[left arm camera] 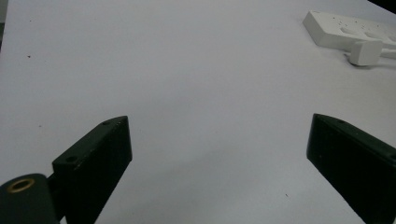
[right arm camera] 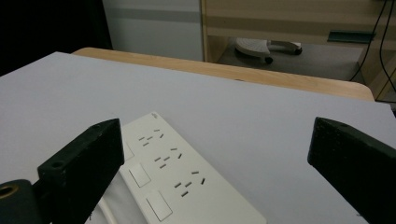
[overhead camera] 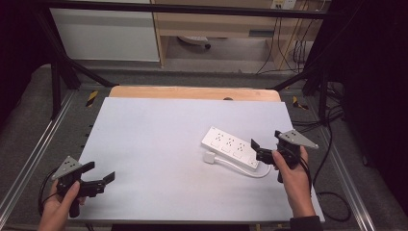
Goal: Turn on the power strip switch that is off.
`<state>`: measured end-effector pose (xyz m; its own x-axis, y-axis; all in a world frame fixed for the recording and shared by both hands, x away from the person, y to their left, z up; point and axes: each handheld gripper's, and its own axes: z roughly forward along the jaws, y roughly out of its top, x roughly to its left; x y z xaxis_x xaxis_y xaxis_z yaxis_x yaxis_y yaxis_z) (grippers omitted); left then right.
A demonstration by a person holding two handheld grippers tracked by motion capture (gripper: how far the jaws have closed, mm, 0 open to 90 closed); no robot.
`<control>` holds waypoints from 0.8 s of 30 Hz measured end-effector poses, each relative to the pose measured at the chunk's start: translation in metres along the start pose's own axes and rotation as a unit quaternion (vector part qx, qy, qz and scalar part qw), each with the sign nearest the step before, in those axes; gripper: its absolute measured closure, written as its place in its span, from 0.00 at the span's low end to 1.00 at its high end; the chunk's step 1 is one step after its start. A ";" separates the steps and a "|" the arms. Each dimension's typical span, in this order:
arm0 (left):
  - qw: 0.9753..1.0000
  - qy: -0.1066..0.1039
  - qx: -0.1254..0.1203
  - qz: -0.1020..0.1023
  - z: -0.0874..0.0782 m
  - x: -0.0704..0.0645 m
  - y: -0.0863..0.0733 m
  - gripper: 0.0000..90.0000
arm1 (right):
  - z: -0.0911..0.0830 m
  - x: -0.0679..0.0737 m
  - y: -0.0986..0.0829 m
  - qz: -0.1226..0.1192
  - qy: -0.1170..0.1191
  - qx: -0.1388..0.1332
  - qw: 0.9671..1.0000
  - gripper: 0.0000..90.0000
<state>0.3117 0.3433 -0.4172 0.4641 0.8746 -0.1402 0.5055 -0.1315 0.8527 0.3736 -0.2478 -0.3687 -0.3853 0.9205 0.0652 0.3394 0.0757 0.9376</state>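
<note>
A white three-socket power strip [overhead camera: 230, 147] lies flat on the pale grey table [overhead camera: 159, 144], right of centre, angled toward the far left. Its white plug [overhead camera: 209, 157] rests on the table just beside its near edge, joined by a curled white cord [overhead camera: 250, 169]. The right gripper [overhead camera: 265, 148], jaws spread and empty, hovers at the strip's right end. The left gripper [overhead camera: 98, 175], jaws likewise spread and empty, sits well apart at the near left corner.
</note>
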 end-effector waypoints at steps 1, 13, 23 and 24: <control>1.000 0.001 0.000 0.000 0.000 0.000 0.000 0.07 | -0.001 -0.001 -0.001 0.001 -0.002 0.001 1.000 0.05; 1.000 0.001 0.001 0.001 0.000 0.000 0.000 0.07 | -0.018 -0.017 -0.021 0.013 -0.011 0.005 1.000 0.06; 1.000 0.001 0.001 0.000 0.000 0.000 0.000 0.07 | -0.034 -0.032 -0.036 0.020 -0.023 0.011 0.999 0.06; 1.000 0.002 0.002 0.000 0.000 0.000 0.000 0.07 | -0.034 -0.033 -0.039 0.020 -0.024 0.014 0.999 0.06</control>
<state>0.3119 0.3431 -0.4175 0.4613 0.8762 -0.1394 0.5083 -0.1323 0.8509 0.3438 -0.2944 -0.3954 -0.3287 0.9405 0.0859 0.3773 0.0474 0.9249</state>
